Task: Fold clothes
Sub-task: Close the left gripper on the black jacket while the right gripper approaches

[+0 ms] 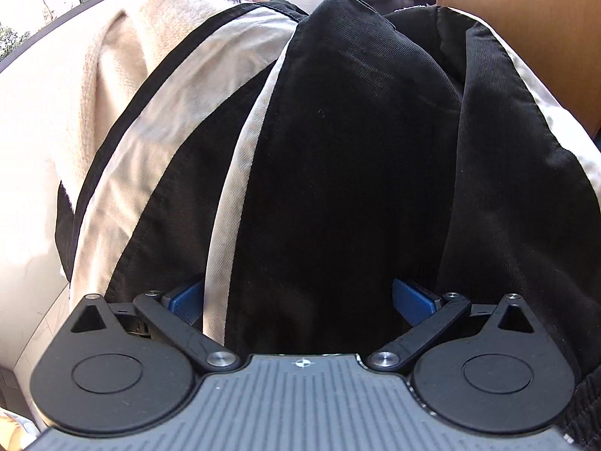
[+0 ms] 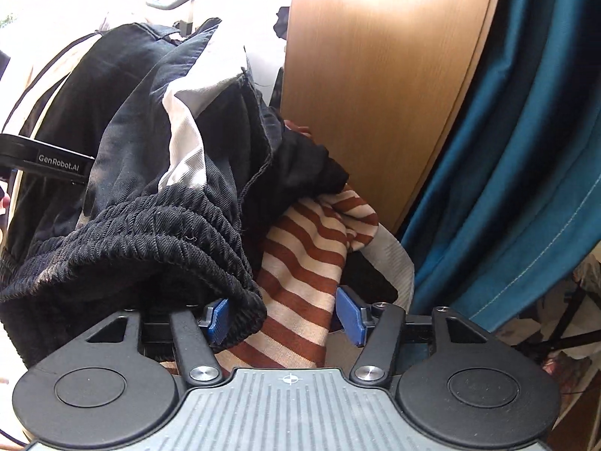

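While both grippers sit deep in cloth, the step in hand looks like taking hold of the black trousers (image 1: pixel 338 150) to lift them off the pile, so it is better to catch one layer only & not the neighbour garment.

Left gripper (image 1: pixel 300 300): jaws wide apart, blue pads (image 1: pixel 186 297) at each side of a thick black fold with a pale stripe (image 1: pixel 229 195). The fold lies between the jaws, reaching back to the gripper body, but I see no squeeze yet. Closing here would take a big bunch; imo a thinner edge gives a cleaner fold later.

Right gripper (image 2: pixel 285 314): jaws also apart, w/ the striped shirt (image 2: pixel 300 263) lying between them. The ribbed black waistband (image 2: pixel 131 240) hangs over the left-side pad (image 2: pixel 218 319), touching it. So the risk is to pinch the shirt together w/ the waistband. Shift toward the waistband side before closing.

Further beyond the jaws, the trousers rise up; a beige knit (image 1: pixel 124 60) lies to the left beyond them, and a wooden panel (image 2: pixel 375 75) & blue curtain (image 2: pixel 507 150) stand to the right.
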{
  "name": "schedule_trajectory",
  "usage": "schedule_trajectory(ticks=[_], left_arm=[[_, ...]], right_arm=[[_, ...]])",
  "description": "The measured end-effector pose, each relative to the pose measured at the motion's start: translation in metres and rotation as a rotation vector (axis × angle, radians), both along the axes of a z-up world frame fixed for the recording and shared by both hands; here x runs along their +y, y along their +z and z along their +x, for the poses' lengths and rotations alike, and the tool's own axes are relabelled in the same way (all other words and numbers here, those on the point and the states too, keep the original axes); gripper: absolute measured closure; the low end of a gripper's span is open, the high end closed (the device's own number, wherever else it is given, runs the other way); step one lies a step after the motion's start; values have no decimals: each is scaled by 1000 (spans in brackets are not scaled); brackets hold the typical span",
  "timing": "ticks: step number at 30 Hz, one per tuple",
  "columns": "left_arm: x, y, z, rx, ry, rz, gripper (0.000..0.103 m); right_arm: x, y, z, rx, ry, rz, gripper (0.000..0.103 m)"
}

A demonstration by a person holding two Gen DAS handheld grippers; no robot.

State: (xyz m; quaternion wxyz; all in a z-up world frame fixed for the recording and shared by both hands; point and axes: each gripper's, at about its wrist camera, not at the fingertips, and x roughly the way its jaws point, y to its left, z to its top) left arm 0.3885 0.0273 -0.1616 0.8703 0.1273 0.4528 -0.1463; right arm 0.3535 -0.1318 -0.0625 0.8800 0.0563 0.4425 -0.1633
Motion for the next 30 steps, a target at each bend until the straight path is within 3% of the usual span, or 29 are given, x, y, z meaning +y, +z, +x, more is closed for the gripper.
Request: schedule_trajectory(ticks=[3,6,8,10,15,21,26,28,29,30], left_arm=[[9,4,-1,27,-2,-39,5],[25,14,-6,28,1,-71,40],[36,20,-10,47,-2,-106,78],[45,27,-17,61,-17,-150,91],[48,44,-46,-13,-90,-167,96],[52,53,-74,5,-113,-239,96],[55,53,-100,12,-146,-248,97],[56,50,-106,18,-147,-236,97],[50,45,-102,24,-146,-226,97],[44,40,-99,27,-149,-214,97]], right_arm=[[-5,13,-8,-33,2,22,36],[-9,29,-14,-73,19,40,26],[-12,37,-14,-90,29,59,26],[-15,43,-13,-109,36,81,26],[-14,64,-8,-183,79,121,24],[-14,88,10,-284,131,152,5],[-19,49,58,-203,98,157,7],[-23,24,76,-150,65,202,24],[-26,10,85,-121,47,232,44],[-27,-1,90,-99,48,263,58]])
